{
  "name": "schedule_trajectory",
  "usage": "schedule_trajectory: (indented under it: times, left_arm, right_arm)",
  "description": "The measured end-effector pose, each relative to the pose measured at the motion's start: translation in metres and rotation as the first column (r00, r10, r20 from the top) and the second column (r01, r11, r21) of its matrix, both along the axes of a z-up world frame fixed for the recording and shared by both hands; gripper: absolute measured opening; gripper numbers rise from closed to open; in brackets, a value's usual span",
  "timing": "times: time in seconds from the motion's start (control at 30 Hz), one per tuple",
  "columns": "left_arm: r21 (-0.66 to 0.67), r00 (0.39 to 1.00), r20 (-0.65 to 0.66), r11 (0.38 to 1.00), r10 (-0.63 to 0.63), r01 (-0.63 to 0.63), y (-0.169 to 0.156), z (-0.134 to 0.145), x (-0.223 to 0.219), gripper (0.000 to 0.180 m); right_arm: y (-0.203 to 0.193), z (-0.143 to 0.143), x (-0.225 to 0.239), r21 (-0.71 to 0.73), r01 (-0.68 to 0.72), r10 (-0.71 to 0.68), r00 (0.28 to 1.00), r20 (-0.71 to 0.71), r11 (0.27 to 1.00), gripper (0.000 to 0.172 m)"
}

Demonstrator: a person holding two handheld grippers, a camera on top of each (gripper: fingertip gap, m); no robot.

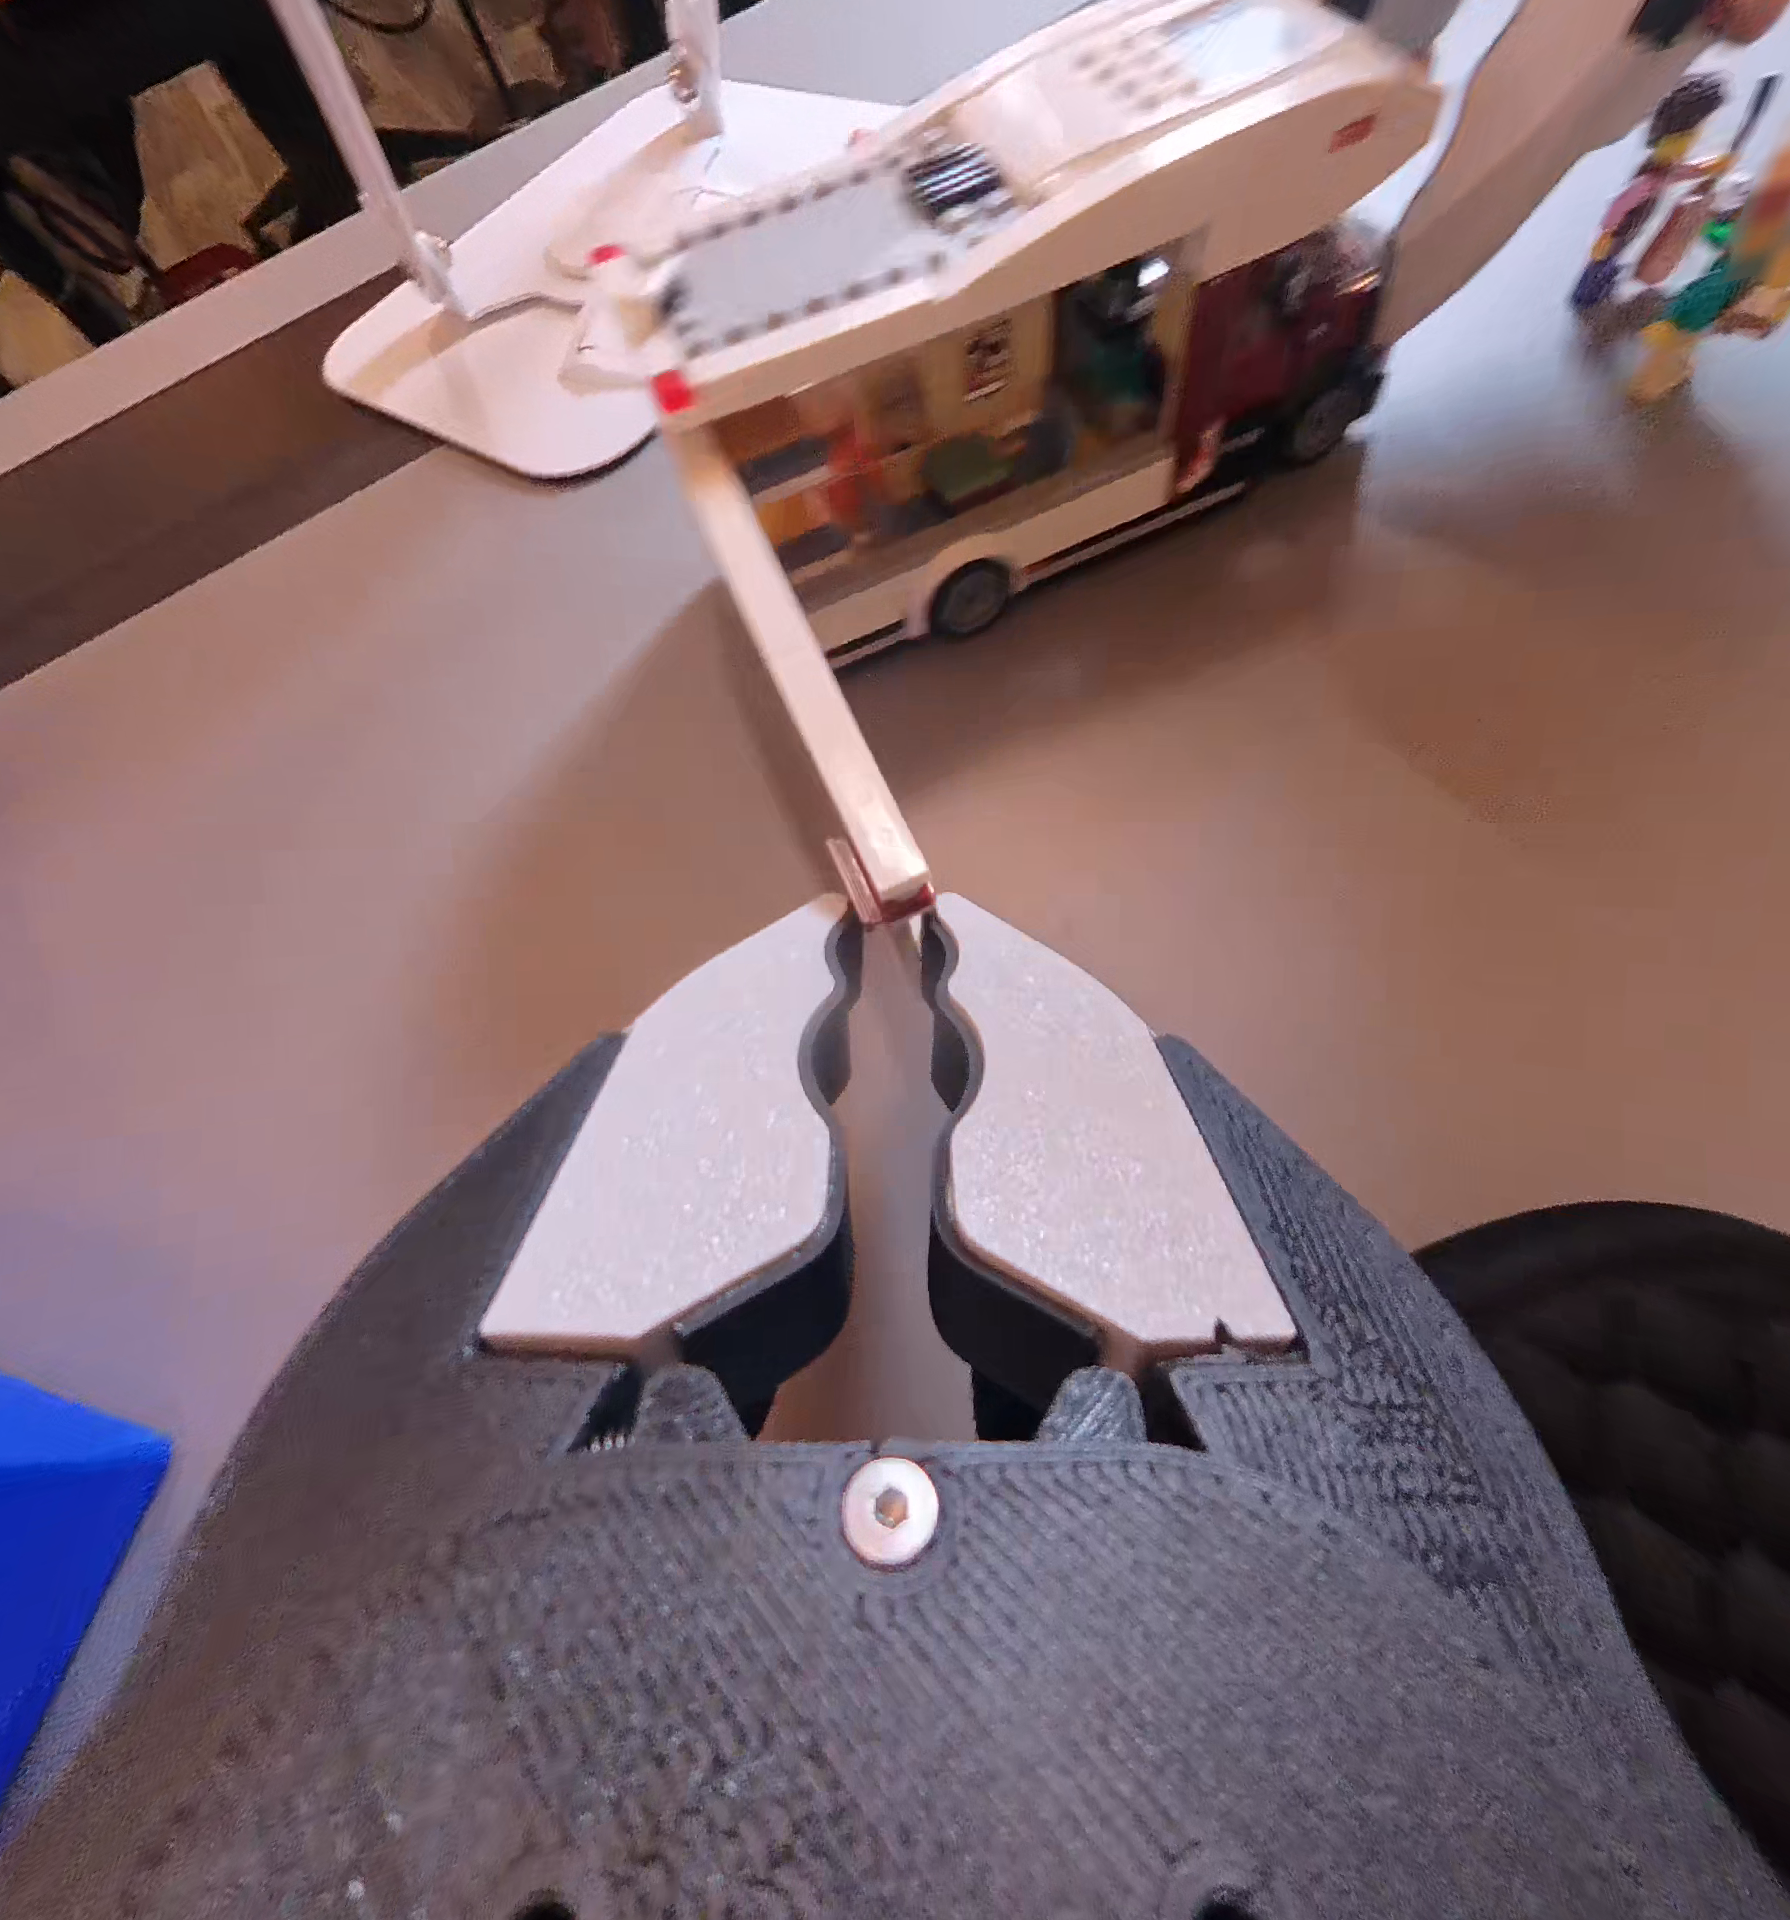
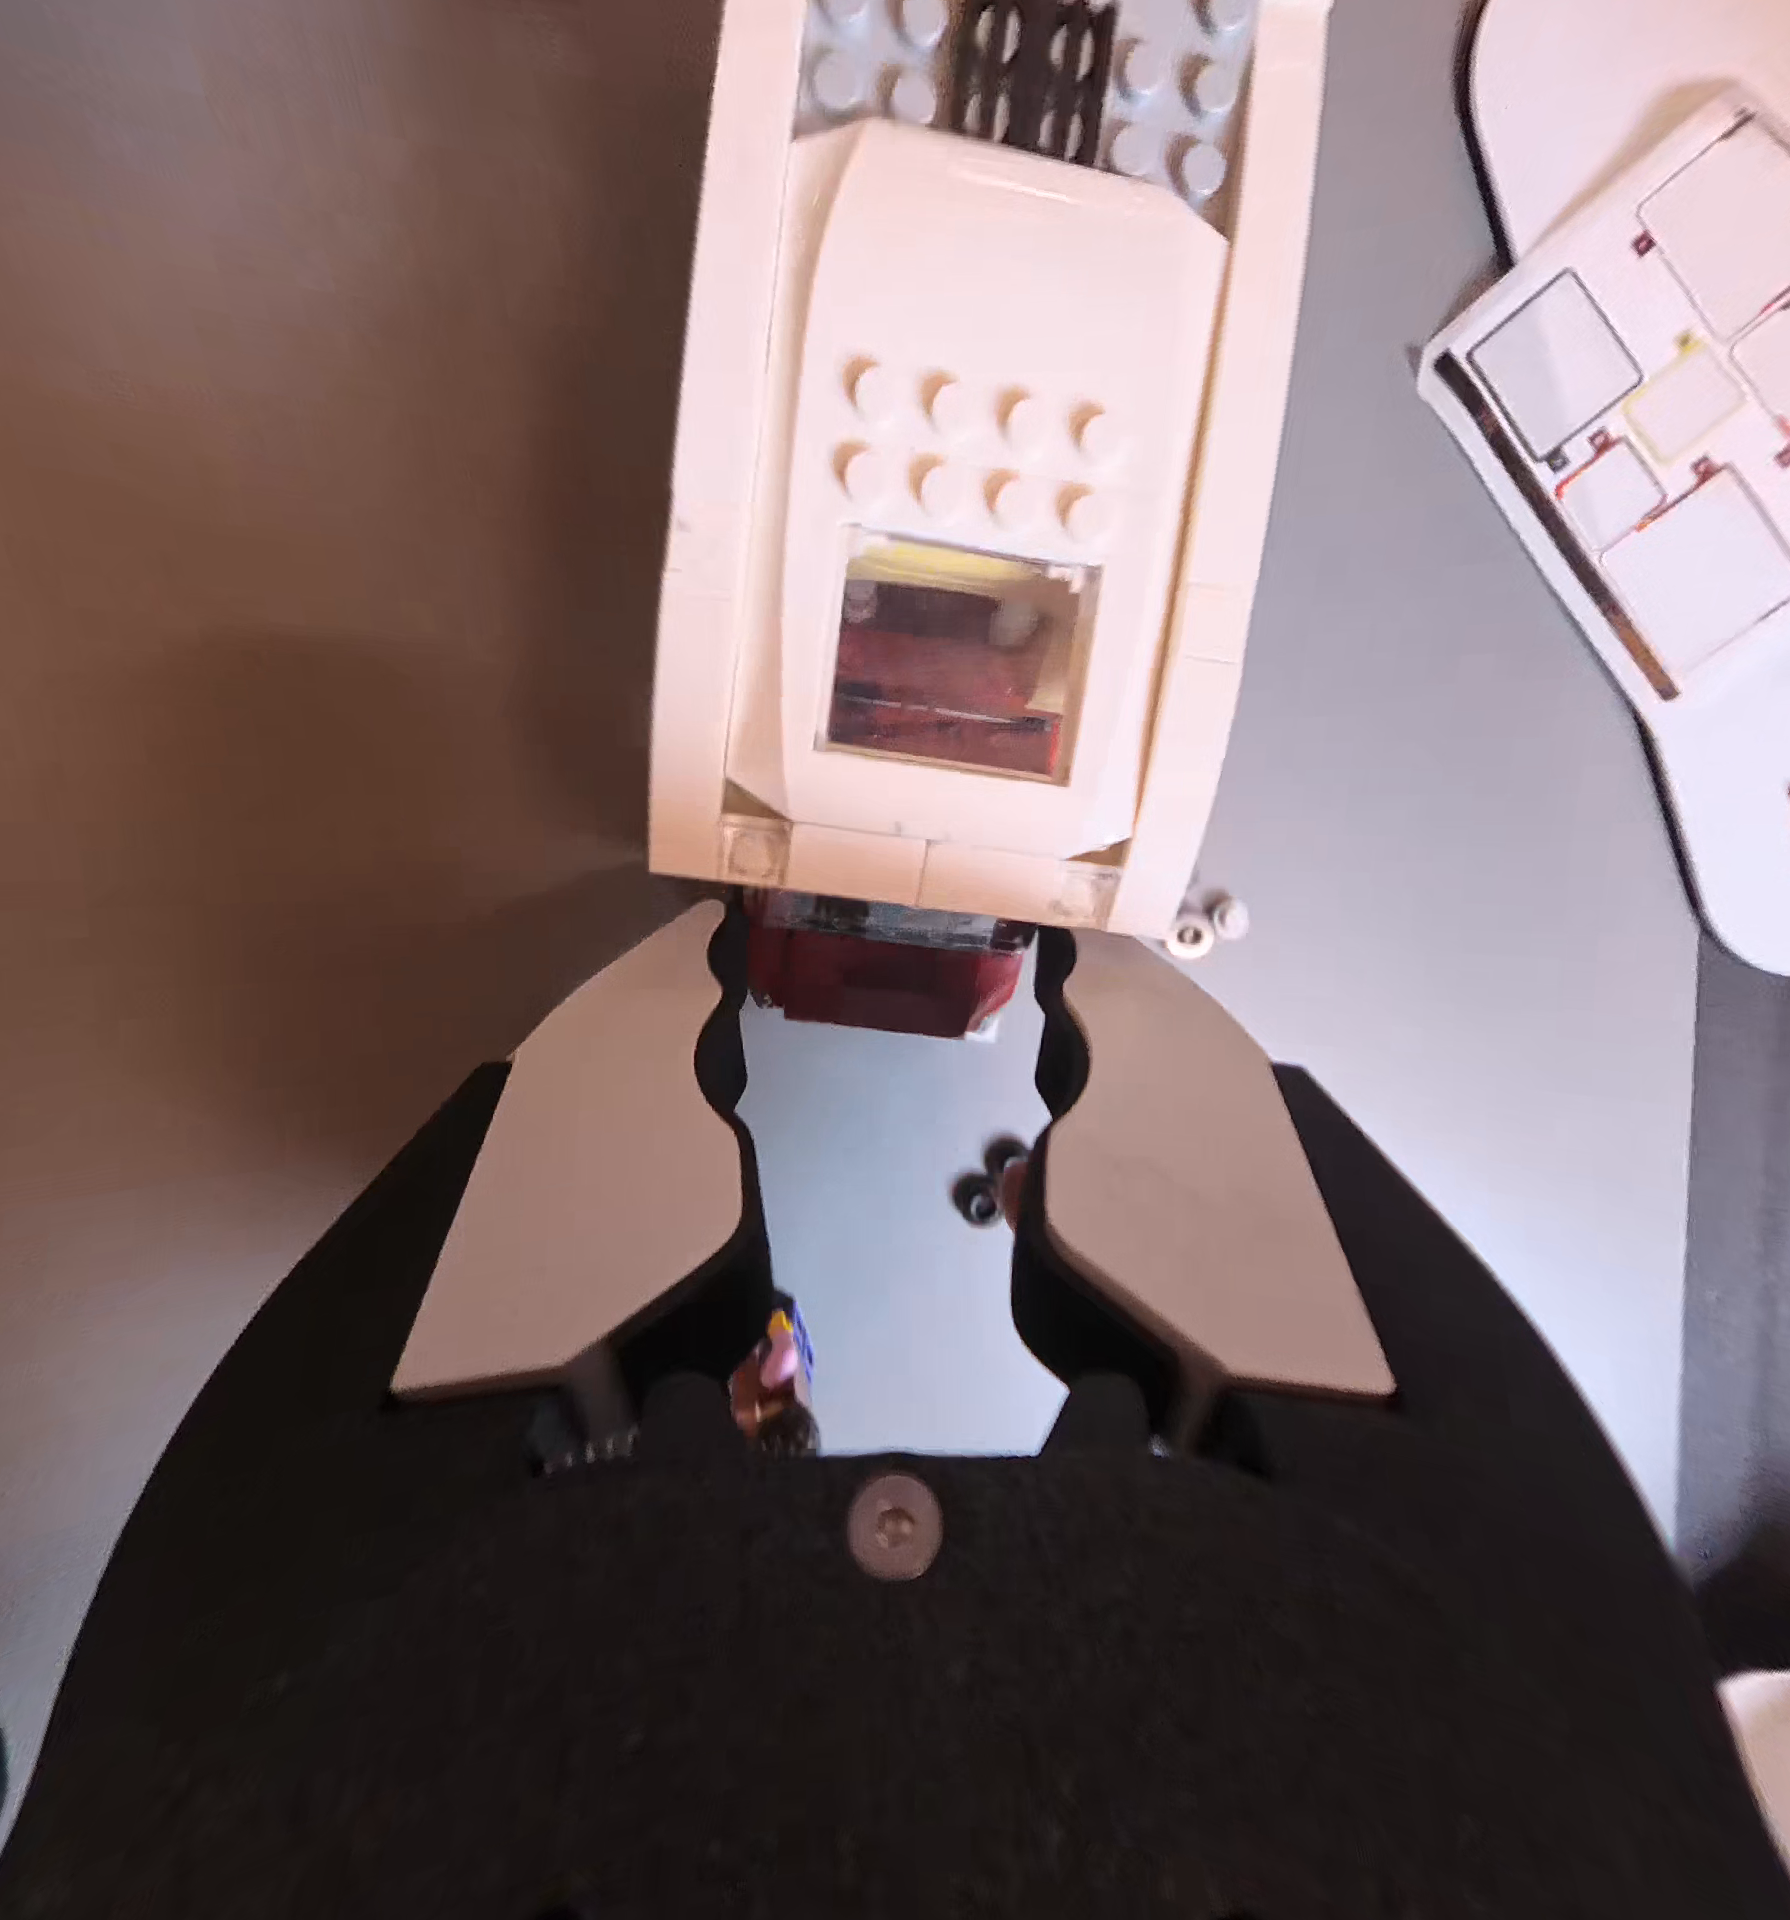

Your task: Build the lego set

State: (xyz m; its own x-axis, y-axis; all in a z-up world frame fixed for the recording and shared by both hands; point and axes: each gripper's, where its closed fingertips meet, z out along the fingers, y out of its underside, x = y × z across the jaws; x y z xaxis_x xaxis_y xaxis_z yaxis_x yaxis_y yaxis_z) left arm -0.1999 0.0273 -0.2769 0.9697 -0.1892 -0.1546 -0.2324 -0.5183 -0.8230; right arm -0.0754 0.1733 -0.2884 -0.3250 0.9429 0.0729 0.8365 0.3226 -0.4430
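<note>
We see a toy camper [image 1: 1026, 416] built of glossy plastic bricks, white body with a dark red cab, standing on a smooth matte counter [image 1: 351, 883] that reads brown to grey. Its side is swung open: a long flat white panel [image 1: 797, 665], thin and straight-edged with a red strip at its free end, runs from the camper's rear corner down toward us. The left gripper [image 1: 889, 920] has its jaws narrow, closed on that red-tipped end; the pads are pale, grainy plates with scalloped inner edges, set in rough, ribbed black printed plastic.

From the right wrist view we look down on the roof [image 2: 953, 436]: a boxy white slab with rounded mouldings, two rows of studs, a clear square skylight and grey studded plates farther off. The camper's long axis runs straight away from the right gripper [image 2: 886, 966], cab end nearest. Those jaws stand wide, one on each side of the dark red cab [image 2: 880, 977]; we cannot tell whether the pads touch it.

Beside the camper lie a small grey stud piece [image 2: 1208, 925] and black bits [image 2: 984, 1184]. A white board [image 2: 1649, 436] with pale squares sits to the right. In the left view, a flat white stand base [image 1: 475, 343] lies behind the camper, blurred figures [image 1: 1691, 239] at far right, a blue block [image 1: 29, 1558] at lower left.
</note>
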Motion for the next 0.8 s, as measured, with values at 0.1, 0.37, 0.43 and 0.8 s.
schedule_trajectory:
  times: [0.1,0.37,0.43,0.8]
  left_arm:
    - [0.001,0.998,-0.038,0.998,-0.055,0.055,0.006,-0.001,0.022,0.014]
    - [-0.023,0.94,-0.09,0.944,-0.33,0.329,0.052,-0.002,0.079,0.053]
    - [-0.027,0.932,-0.076,0.935,-0.354,0.353,0.065,-0.003,0.084,0.061]
    - [-0.018,0.913,-0.007,0.913,-0.407,0.407,0.083,-0.013,0.102,0.062]
  right_arm:
    - [-0.006,0.0,-0.011,0.059,-0.006,0.005,1.0,0.022,0.998,0.054]
    - [-0.008,-0.001,-0.017,0.068,-0.004,0.003,1.0,0.022,0.998,0.055]
    - [-0.008,-0.002,-0.018,0.075,-0.002,0.001,1.0,0.007,0.997,0.055]
    - [-0.01,-0.003,-0.022,0.104,-0.016,0.018,1.0,-0.018,0.994,0.057]
